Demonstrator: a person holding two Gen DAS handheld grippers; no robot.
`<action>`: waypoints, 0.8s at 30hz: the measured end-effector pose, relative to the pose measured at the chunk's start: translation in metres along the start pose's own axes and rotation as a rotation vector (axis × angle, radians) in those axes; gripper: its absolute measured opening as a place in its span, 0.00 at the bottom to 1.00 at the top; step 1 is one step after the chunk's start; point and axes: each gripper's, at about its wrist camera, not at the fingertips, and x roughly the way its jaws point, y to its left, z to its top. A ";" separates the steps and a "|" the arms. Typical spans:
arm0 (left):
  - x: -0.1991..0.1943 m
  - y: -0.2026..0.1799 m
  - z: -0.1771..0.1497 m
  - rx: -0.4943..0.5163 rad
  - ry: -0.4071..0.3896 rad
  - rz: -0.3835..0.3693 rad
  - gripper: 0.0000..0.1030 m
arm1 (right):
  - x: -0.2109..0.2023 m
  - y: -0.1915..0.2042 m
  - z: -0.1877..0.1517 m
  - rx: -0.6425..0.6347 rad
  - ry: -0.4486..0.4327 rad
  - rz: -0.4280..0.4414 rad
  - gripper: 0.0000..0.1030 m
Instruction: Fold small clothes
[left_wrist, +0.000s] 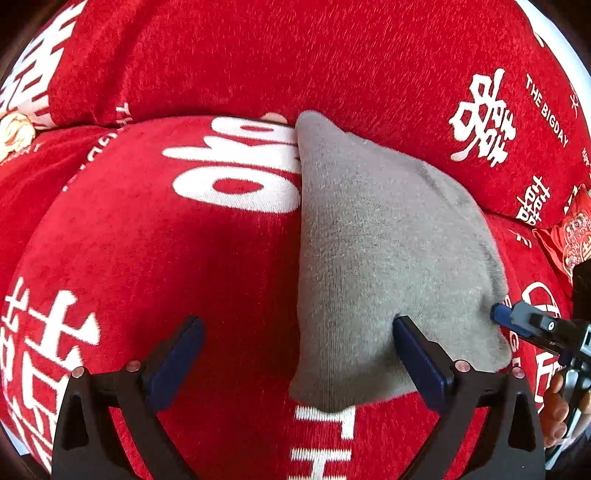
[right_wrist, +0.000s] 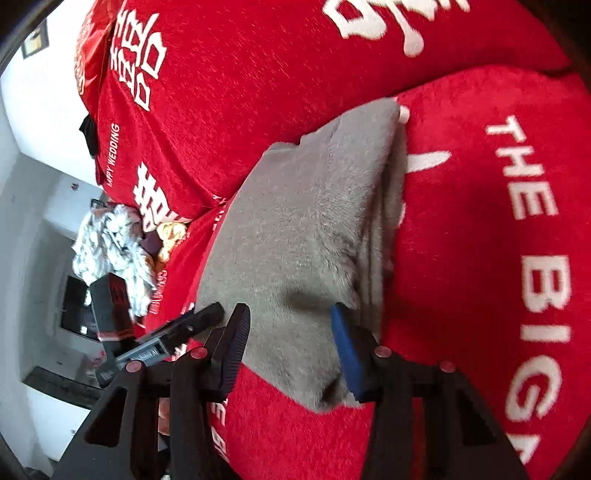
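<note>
A grey folded garment (left_wrist: 388, 251) lies flat on the red sofa cover (left_wrist: 184, 258) with white lettering. My left gripper (left_wrist: 298, 321) stands wide open low over the garment's near end, its right finger on the grey cloth and its left finger over bare red fabric. My right gripper (right_wrist: 289, 309) points down onto the near corner of the same garment (right_wrist: 295, 229). Its jaws straddle a strip of grey cloth and are open, the pads apart from it. Its blue pad (left_wrist: 500, 314) touches the garment's right edge in the left wrist view.
A heap of pale crumpled clothes (right_wrist: 110, 243) and a yellow item (right_wrist: 171, 236) lie at the sofa's far end. A red patterned cushion (left_wrist: 569, 243) sits at the right. A person's hand (left_wrist: 554, 406) holds the right gripper. The sofa's backrest (left_wrist: 295, 55) rises behind the garment.
</note>
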 end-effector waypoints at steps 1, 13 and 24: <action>-0.009 0.000 0.000 0.008 -0.022 0.001 0.98 | -0.005 0.008 -0.003 -0.029 -0.015 -0.065 0.56; 0.011 0.008 -0.016 0.008 0.063 -0.003 0.98 | 0.004 0.033 -0.045 -0.137 -0.020 -0.239 0.70; -0.005 0.035 0.045 -0.016 0.071 -0.175 0.98 | -0.071 -0.015 0.001 0.057 -0.210 -0.295 0.77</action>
